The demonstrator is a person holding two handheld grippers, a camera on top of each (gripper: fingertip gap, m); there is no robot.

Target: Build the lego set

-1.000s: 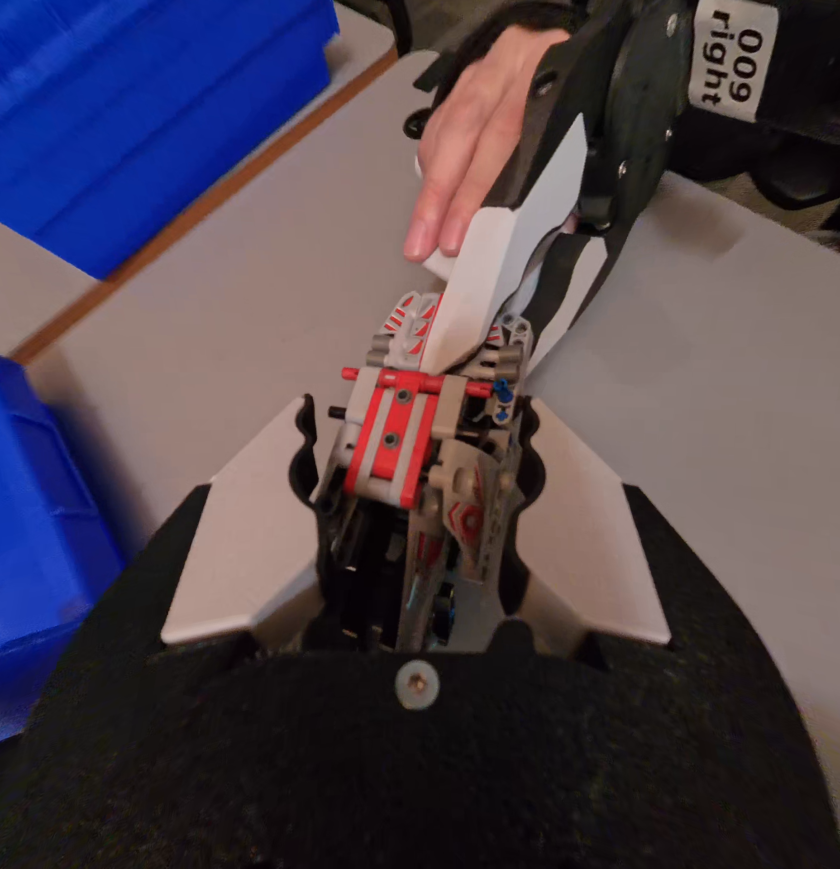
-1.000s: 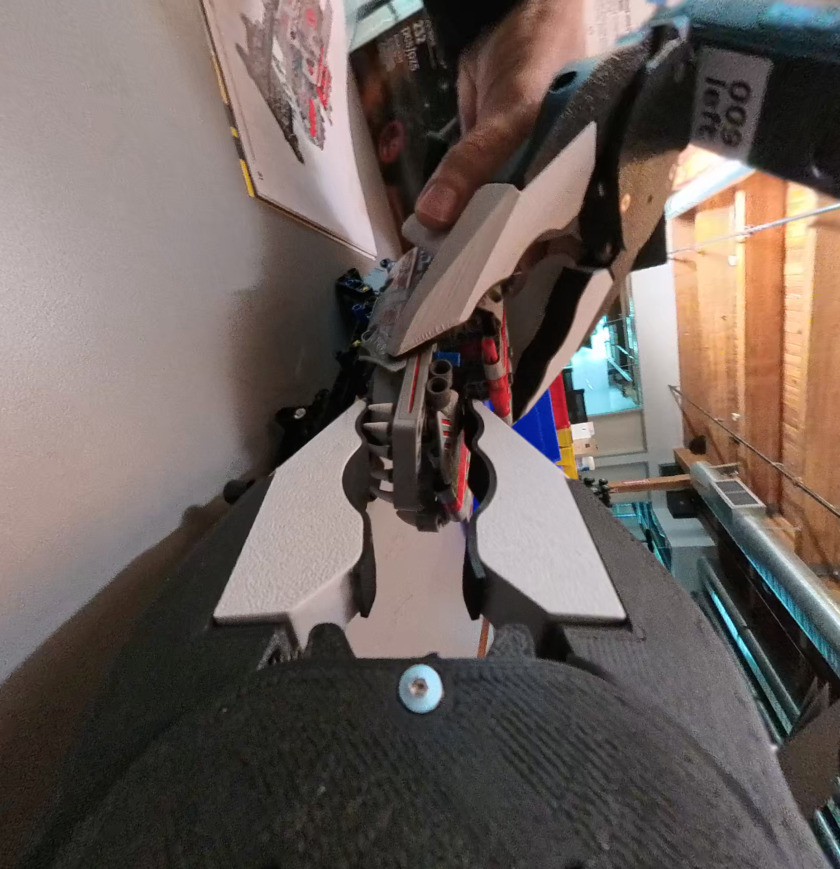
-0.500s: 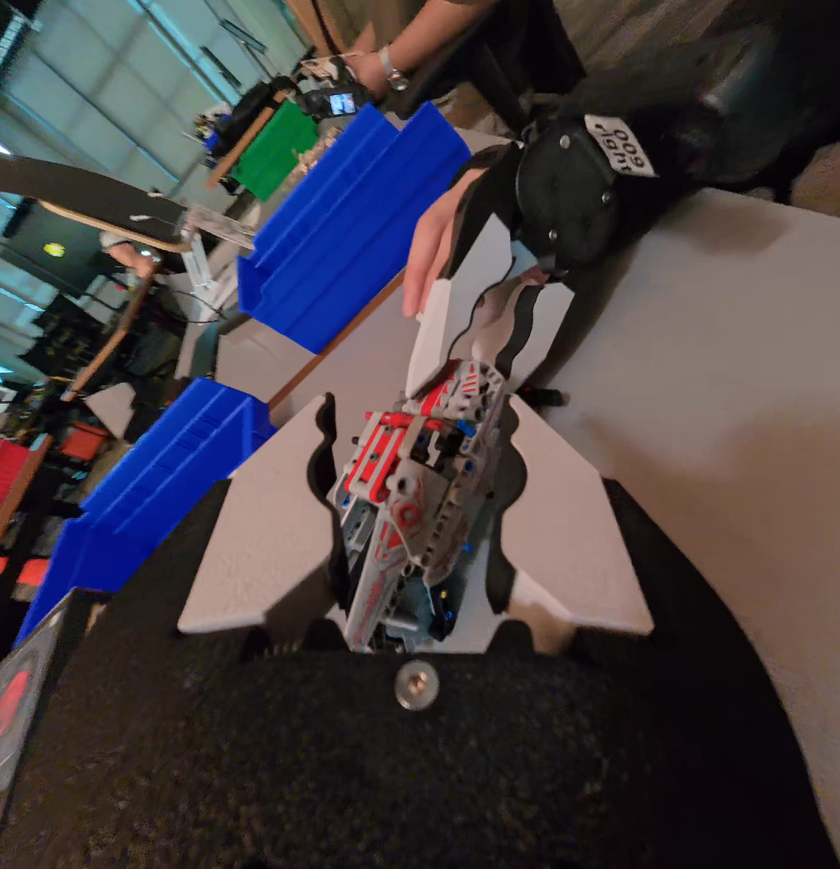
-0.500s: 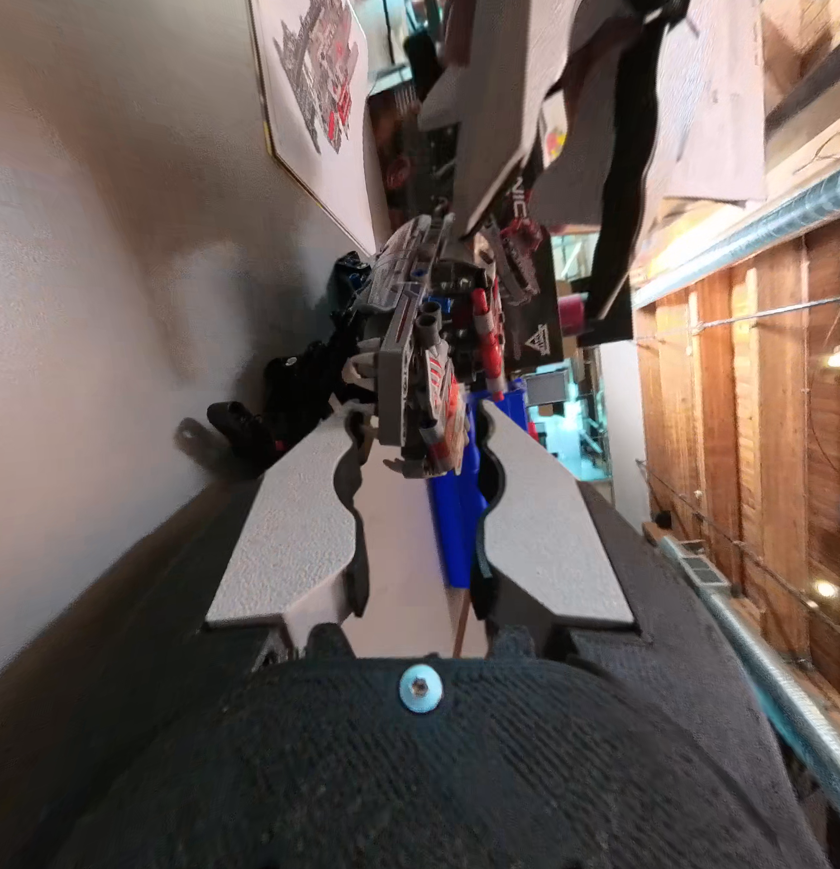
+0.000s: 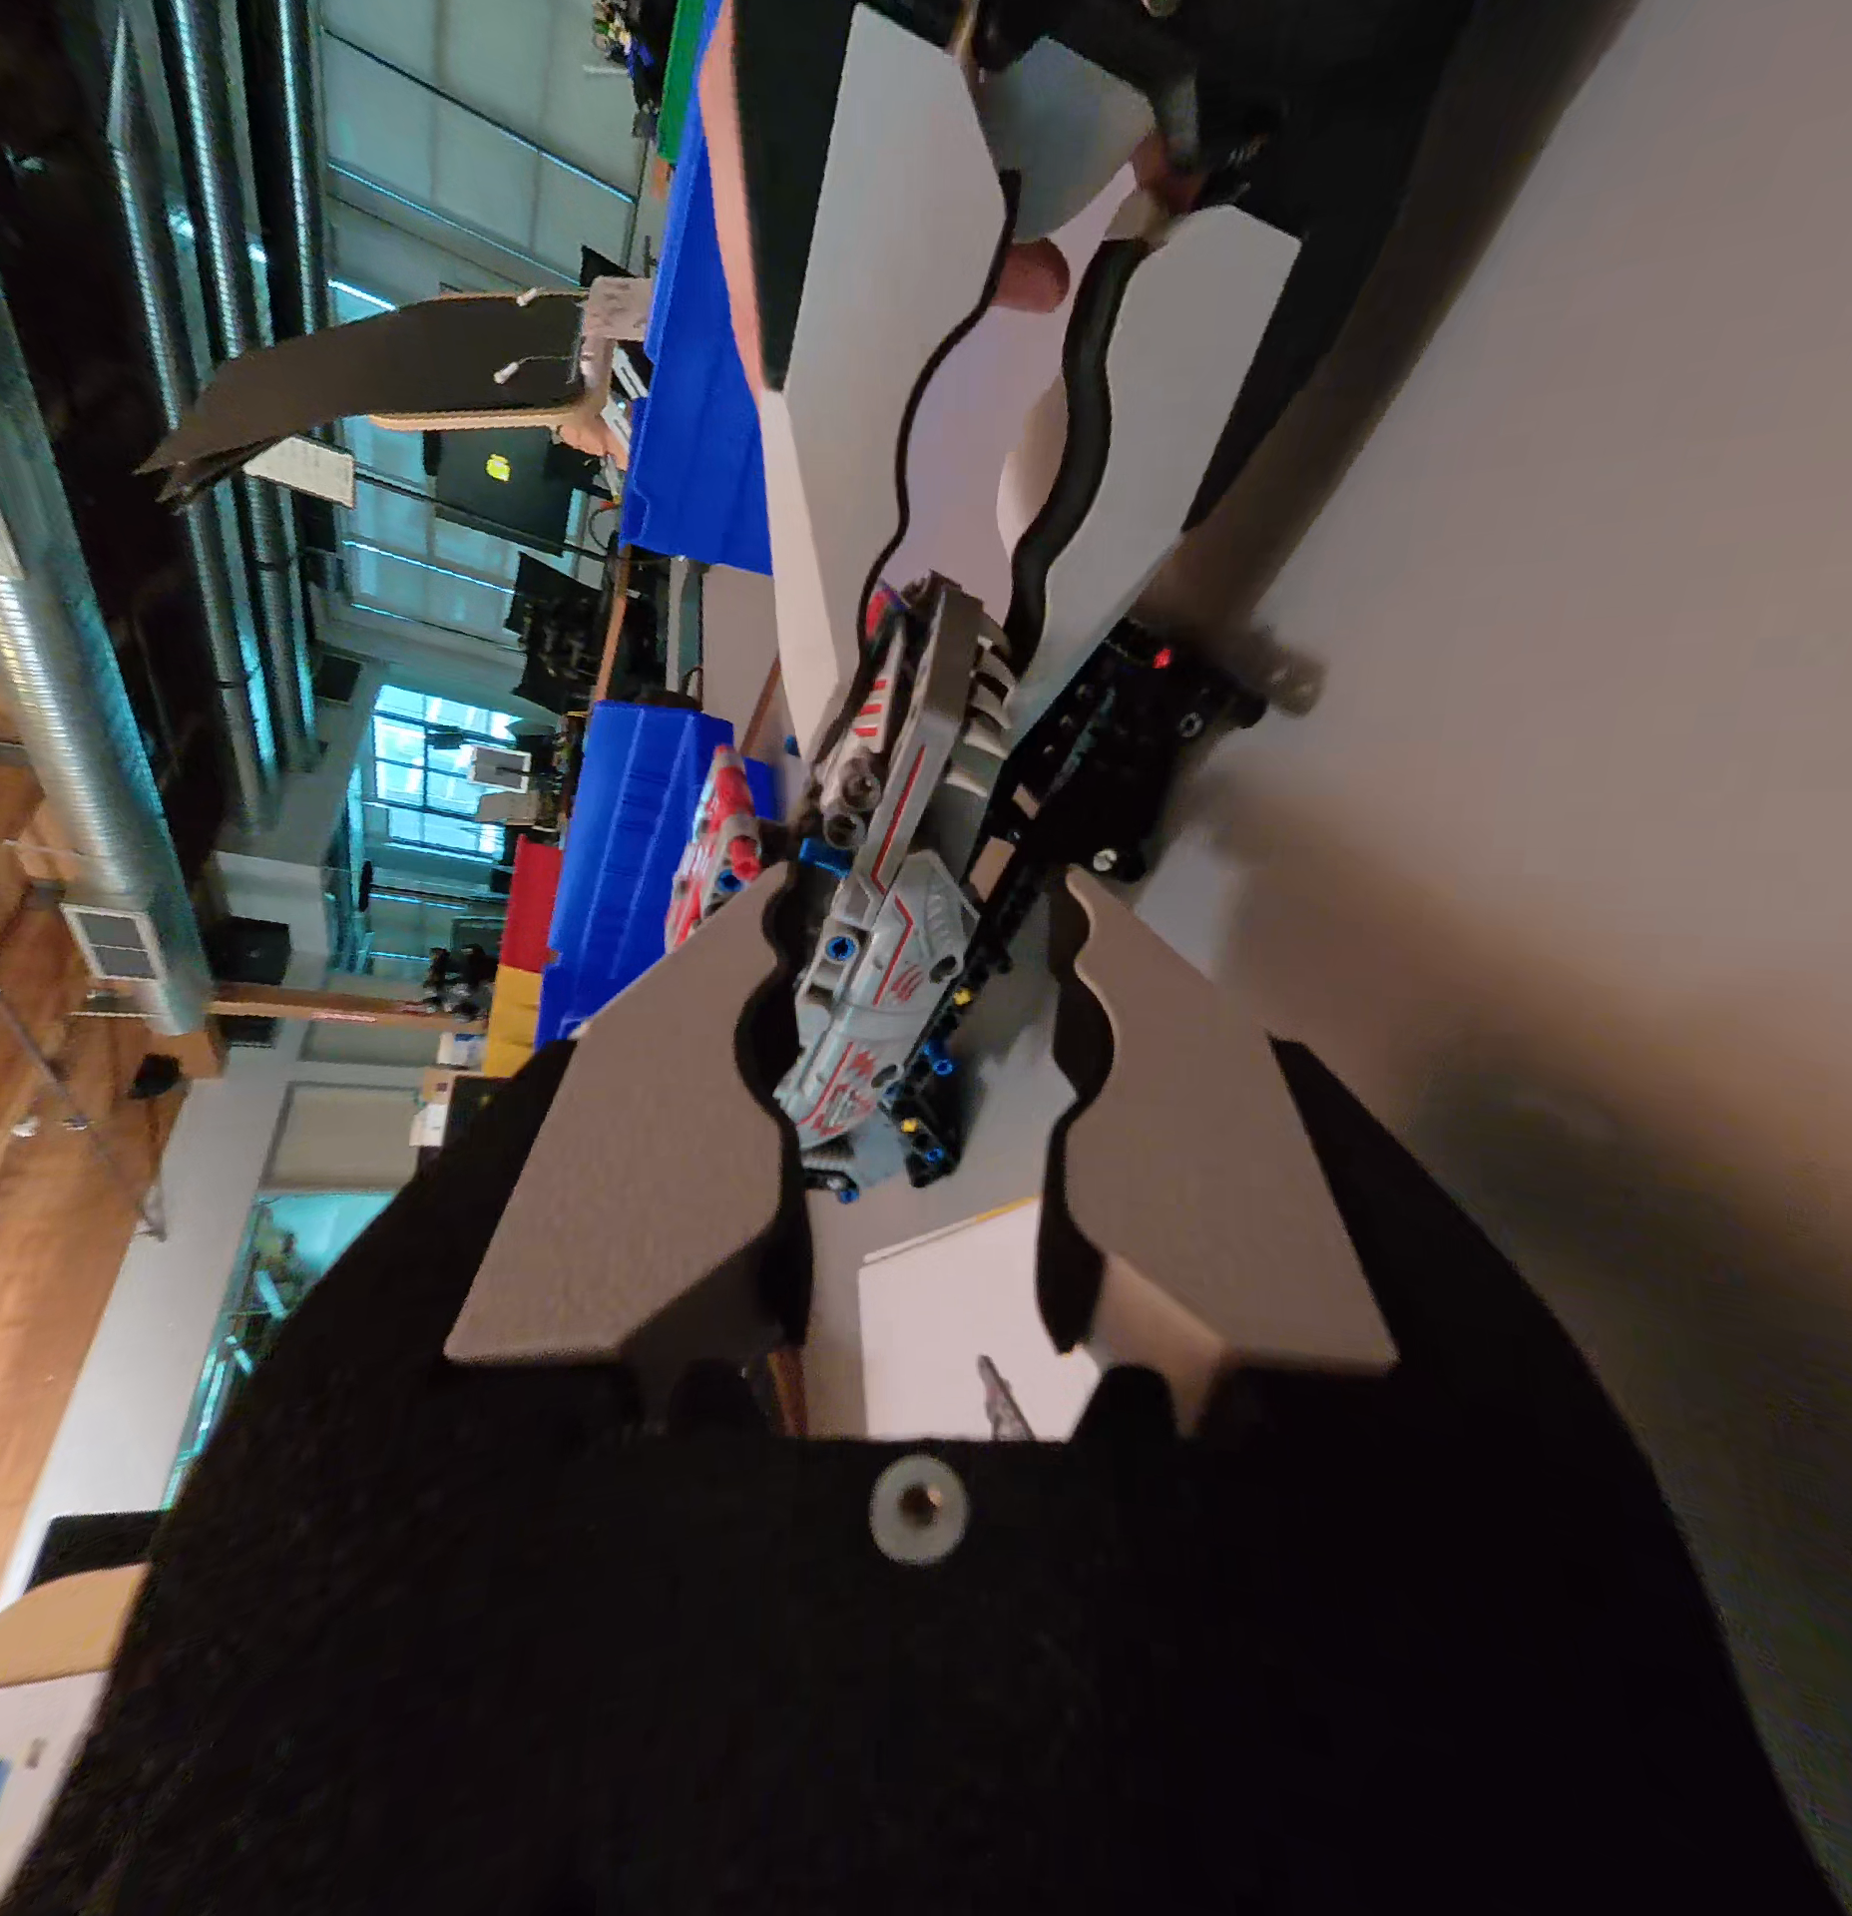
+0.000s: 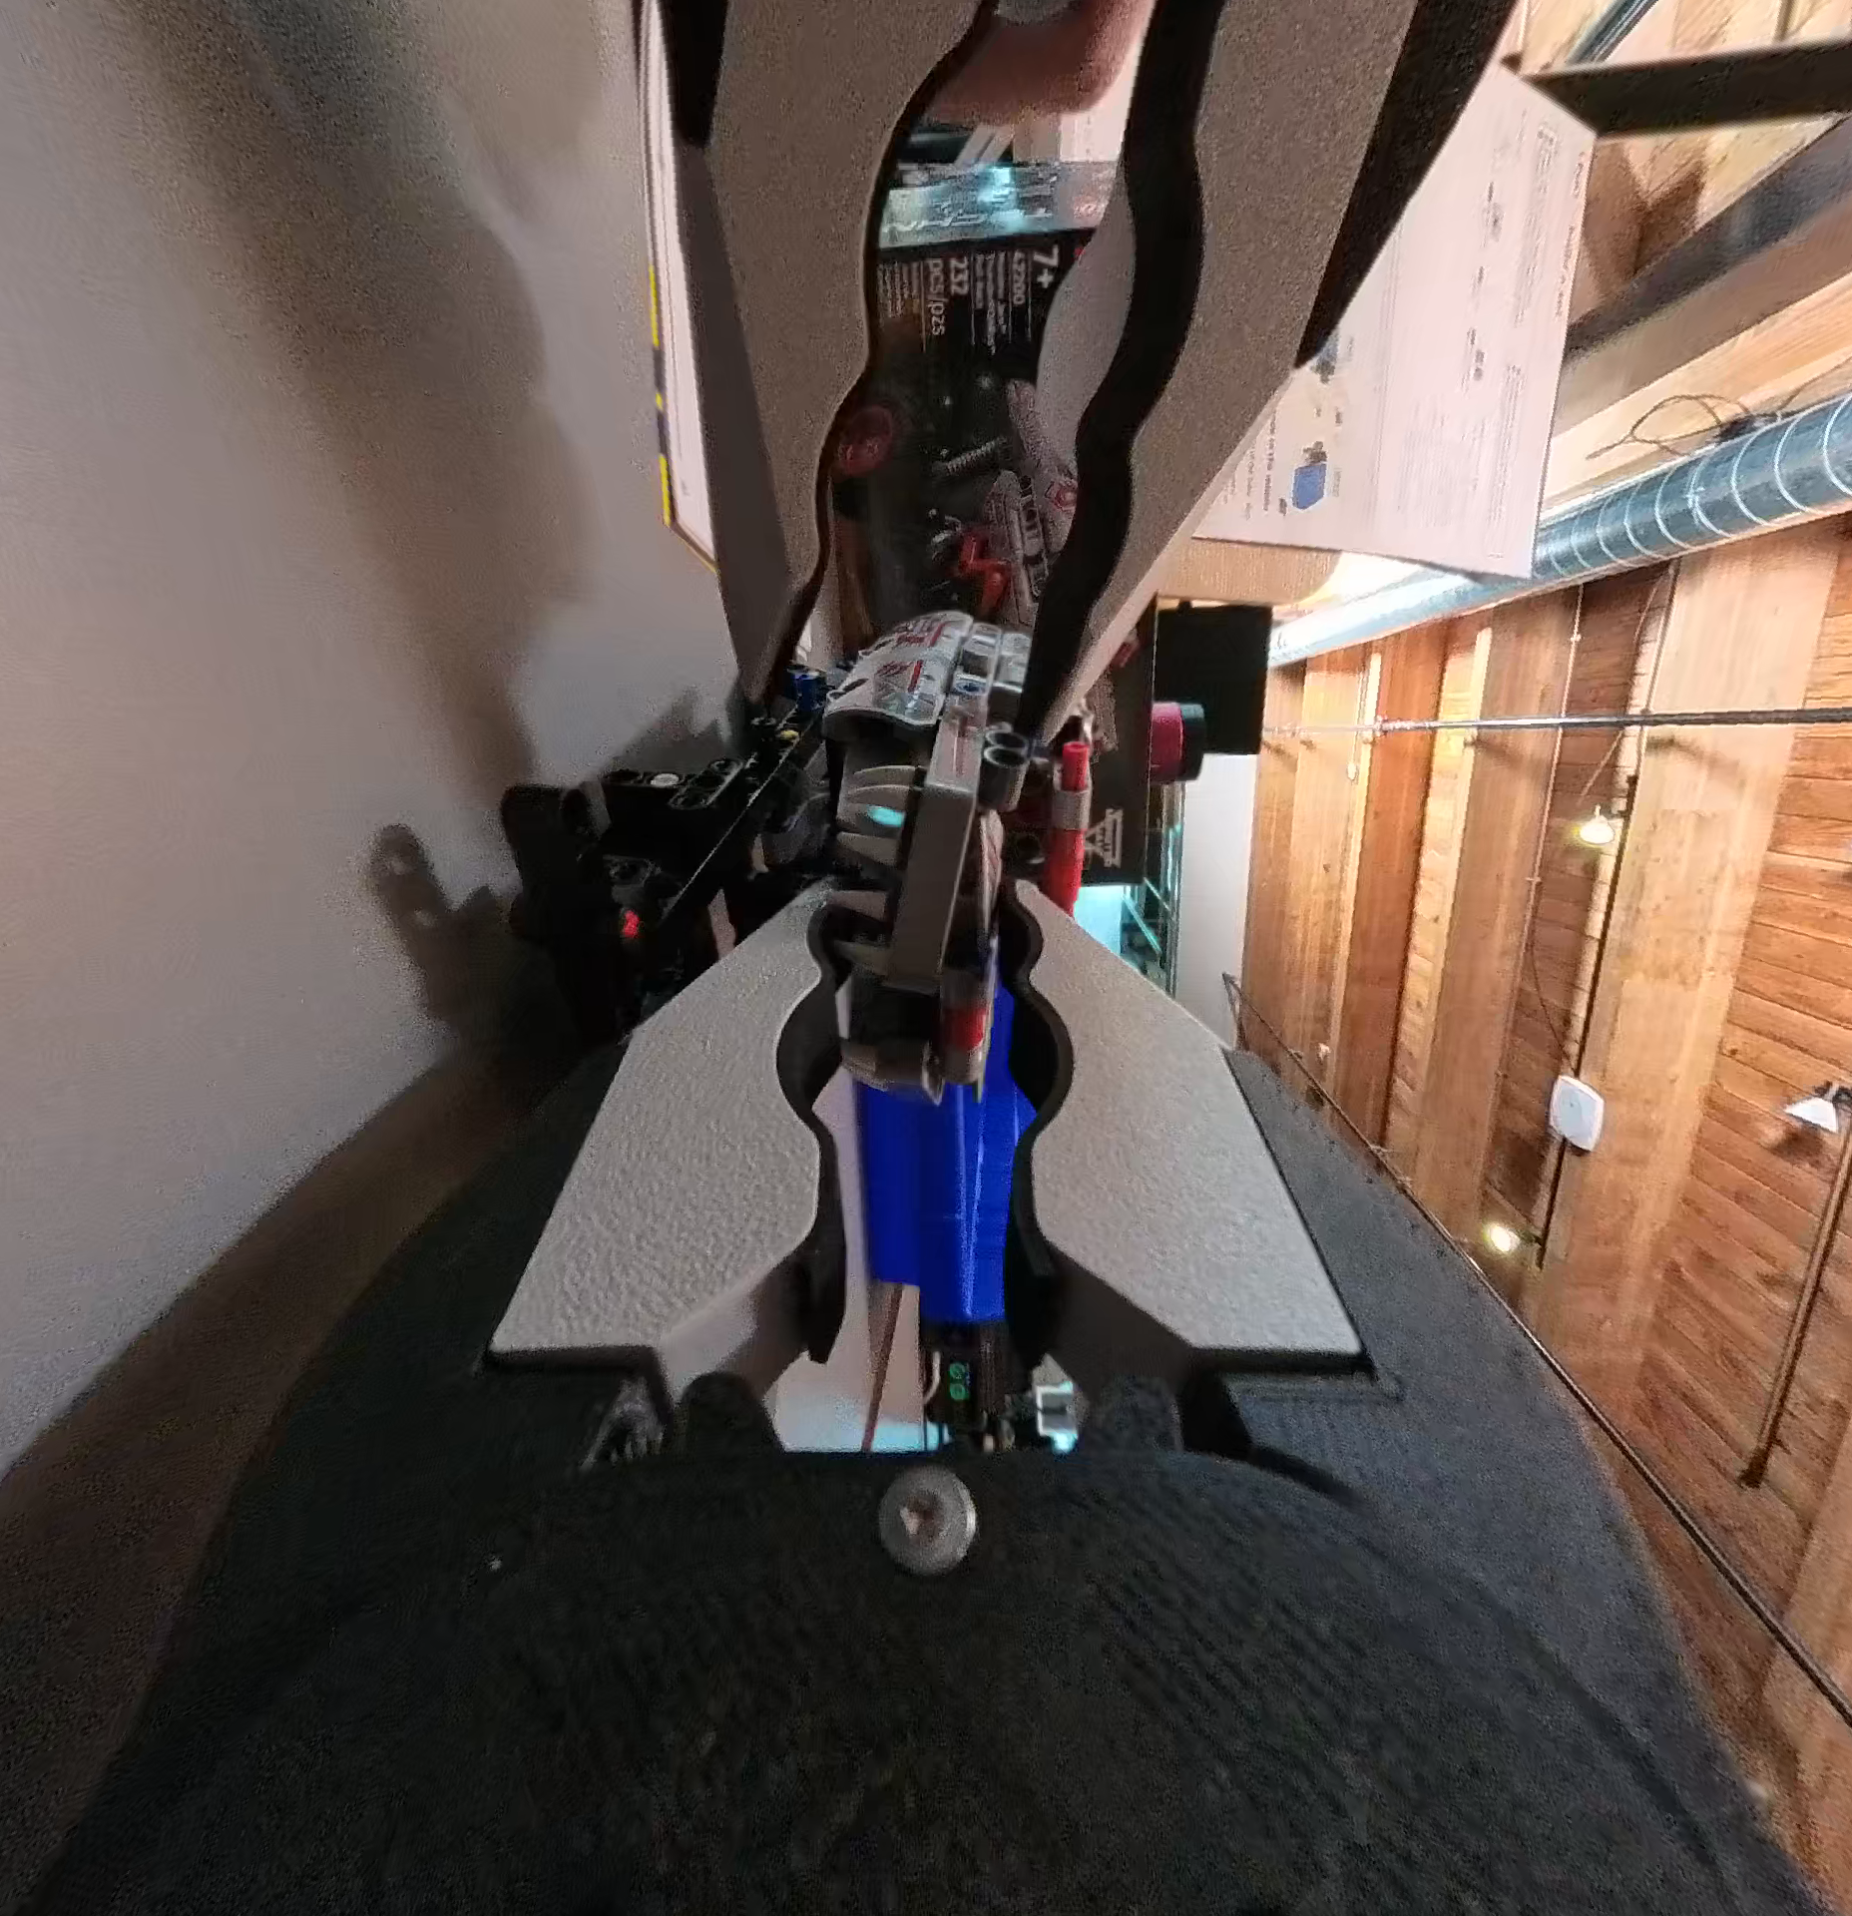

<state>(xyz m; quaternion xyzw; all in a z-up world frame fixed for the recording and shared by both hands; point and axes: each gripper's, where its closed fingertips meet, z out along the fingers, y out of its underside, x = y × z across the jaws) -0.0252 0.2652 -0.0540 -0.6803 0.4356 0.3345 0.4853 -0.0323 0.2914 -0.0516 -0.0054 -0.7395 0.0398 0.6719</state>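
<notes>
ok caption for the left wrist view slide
Both tongs, left and right, meet at a grey and red lego model above the table.

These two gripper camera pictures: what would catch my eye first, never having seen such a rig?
First, the grey and red lego model, in the middle of both views between two facing pairs of pale fingers. The left hand-held gripper is at one end and the right hand-held gripper at the other, which it seems to clamp. Next, the blue bins on the table, and the wooden wall in the right wrist view.
</notes>
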